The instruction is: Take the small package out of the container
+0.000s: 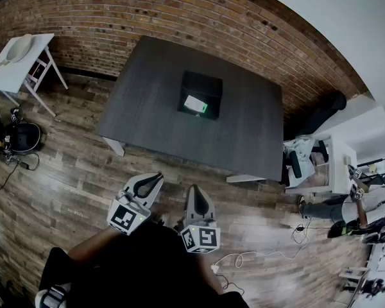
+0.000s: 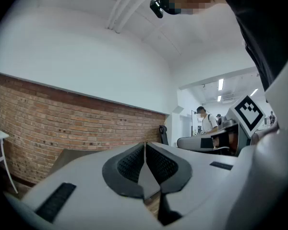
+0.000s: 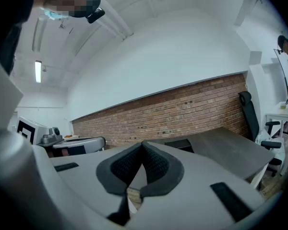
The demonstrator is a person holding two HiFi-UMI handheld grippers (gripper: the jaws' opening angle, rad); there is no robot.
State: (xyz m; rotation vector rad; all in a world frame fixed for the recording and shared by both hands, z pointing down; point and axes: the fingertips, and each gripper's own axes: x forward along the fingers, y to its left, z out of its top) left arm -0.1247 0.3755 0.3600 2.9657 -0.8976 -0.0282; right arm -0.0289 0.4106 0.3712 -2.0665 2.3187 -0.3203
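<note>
A black open container point(image 1: 201, 94) stands near the middle of the dark grey table point(image 1: 147, 101). Inside it lies a small white package point(image 1: 195, 104) with a green mark. Both grippers hang close to my body over the wooden floor, well short of the table's near edge. My left gripper point(image 1: 156, 178) is shut with its pads point(image 2: 134, 163) touching and nothing between them. My right gripper point(image 1: 196, 190) is also shut and empty, its pads point(image 3: 155, 163) pressed together. The right gripper view shows the container point(image 3: 178, 144) low on the table point(image 3: 230, 152) beyond the jaws.
A brick wall point(image 1: 179, 11) runs behind the table. A white side table point(image 1: 19, 56) stands at the far left, with a black bag point(image 1: 22, 136) on the floor below it. A white desk point(image 1: 337, 165), a seated person point(image 1: 346, 210) and floor cables point(image 1: 244, 256) are at the right.
</note>
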